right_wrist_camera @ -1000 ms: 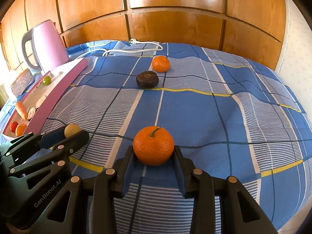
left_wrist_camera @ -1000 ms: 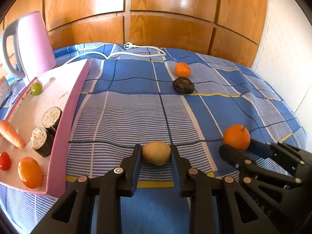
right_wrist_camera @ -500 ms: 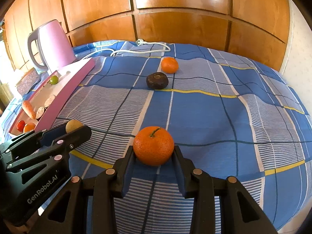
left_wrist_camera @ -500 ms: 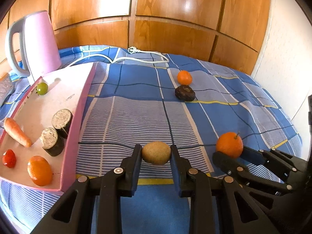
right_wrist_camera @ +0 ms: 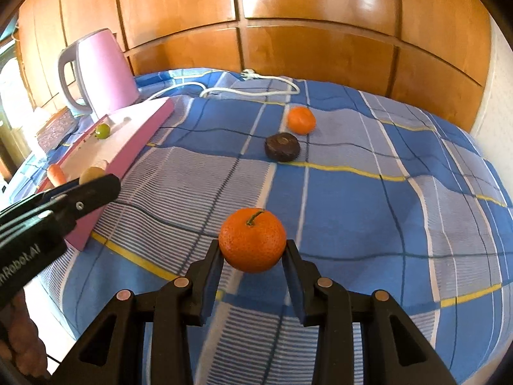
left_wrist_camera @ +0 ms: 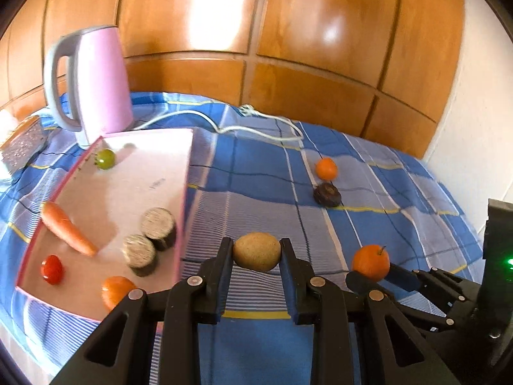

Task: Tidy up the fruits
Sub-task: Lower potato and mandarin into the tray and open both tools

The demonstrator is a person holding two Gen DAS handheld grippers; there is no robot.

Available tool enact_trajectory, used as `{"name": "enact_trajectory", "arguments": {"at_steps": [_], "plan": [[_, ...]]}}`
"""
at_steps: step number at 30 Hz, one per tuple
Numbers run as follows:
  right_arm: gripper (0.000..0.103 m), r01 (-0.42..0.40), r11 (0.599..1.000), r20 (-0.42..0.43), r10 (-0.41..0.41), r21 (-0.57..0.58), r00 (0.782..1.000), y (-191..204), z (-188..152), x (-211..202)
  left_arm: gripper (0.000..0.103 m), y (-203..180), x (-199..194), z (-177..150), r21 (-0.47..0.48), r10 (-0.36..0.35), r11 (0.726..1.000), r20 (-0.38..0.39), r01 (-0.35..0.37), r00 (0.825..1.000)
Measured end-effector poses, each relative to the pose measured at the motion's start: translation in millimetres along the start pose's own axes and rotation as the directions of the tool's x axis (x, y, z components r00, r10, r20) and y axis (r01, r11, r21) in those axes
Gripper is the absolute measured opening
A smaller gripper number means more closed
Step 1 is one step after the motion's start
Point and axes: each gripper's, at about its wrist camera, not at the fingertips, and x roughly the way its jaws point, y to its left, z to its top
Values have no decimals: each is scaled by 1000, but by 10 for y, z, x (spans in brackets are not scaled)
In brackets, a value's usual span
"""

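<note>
The left black plastic two-finger gripper [left_wrist_camera: 256, 258] has angular linkage arms with triangular cut-outs and round, dull metal rivets at the joints. Its flat fingers [left_wrist_camera: 224, 266] carry dark, bluish inner pads. The right black plastic two-finger gripper [right_wrist_camera: 253, 258] is built alike. White lettering, cut off by the frame, probably reads "GenRobot.AI" on the left one's side. A small green light [left_wrist_camera: 508, 261] glows on the right unit's boxy body.
</note>
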Motion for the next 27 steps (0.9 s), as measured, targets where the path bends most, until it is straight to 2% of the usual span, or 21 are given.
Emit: {"name": "enact_trajectory", "arguments": {"at_steps": [10, 17, 27], "plan": [[38, -91, 987, 8, 93, -129, 996, 432, 311, 36, 29, 501, -214, 200, -96, 72, 993, 54, -66, 996], [38, -182, 973, -16, 182, -143, 983, 680, 582, 144, 29, 967, -227, 325, -169, 147, 976, 65, -134, 987], [38, -239, 951, -16, 241, -196, 970, 1124, 915, 322, 29, 1253, -167, 435, -184, 214, 963, 82, -196, 973]]}}
